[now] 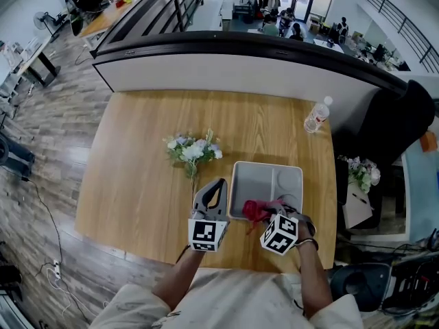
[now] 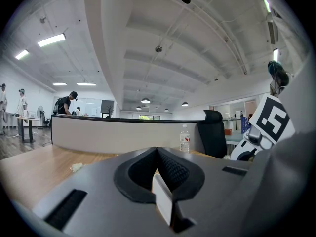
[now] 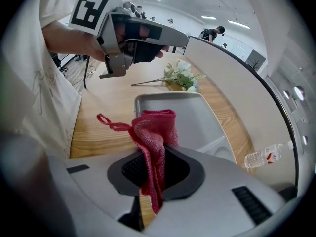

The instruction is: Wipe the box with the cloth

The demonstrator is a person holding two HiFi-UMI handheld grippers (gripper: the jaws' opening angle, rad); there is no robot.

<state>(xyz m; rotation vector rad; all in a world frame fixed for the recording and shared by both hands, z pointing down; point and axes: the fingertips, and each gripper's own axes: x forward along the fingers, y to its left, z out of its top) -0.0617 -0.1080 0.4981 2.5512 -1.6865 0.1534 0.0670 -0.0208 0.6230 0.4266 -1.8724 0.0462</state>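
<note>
Evidently poised to wipe, contact unconfirmed.
Pinches red cloth [image 3: 154,132] in right gripper [image 3: 153,171] at near end of grey box [image 1: 266,178] on table [image 1: 140,184], likely to press down; holds left gripper [image 1: 214,196], jaws together and empty, beside box, apparently clear of stroke.

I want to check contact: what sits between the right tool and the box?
The red cloth, clamped in the right tool, sits between it and the box. The right gripper view shows this; whether cloth touches box can't be told.
</note>
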